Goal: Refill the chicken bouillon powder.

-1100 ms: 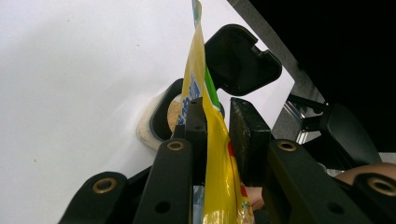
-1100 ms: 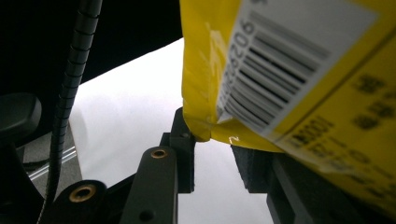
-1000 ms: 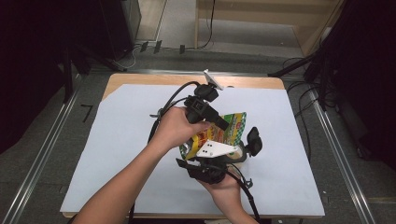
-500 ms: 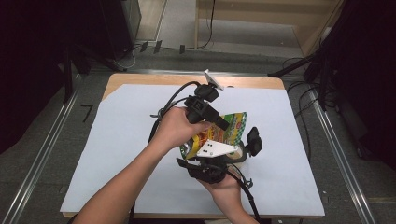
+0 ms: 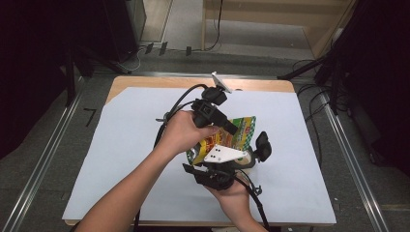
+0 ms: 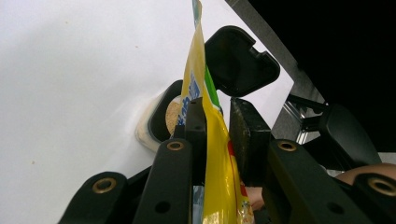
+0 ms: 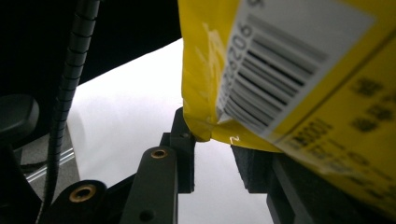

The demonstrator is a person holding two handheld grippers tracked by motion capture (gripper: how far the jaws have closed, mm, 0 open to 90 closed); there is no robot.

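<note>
Item, unchanged from the earlier frames: yellow snack pouch [image 5: 231, 137] held just above the surface [image 5: 121, 145] centre, pinched at 12 o'clock by the left hand-held gripper [image 6: 217, 123] and at 6 o'clock by the right hand-held gripper [image 7: 212, 149], open container [image 6: 163, 119] beneath; pouring judged paused.

White sheet [image 5: 121, 159] on wooden table [image 5: 145, 81]

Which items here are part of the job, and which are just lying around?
In use:
- yellow pouch
- left gripper, shut on the pouch
- right gripper
- open container under the pouch

Lying about:
- floor cables
- white table sheet
</note>
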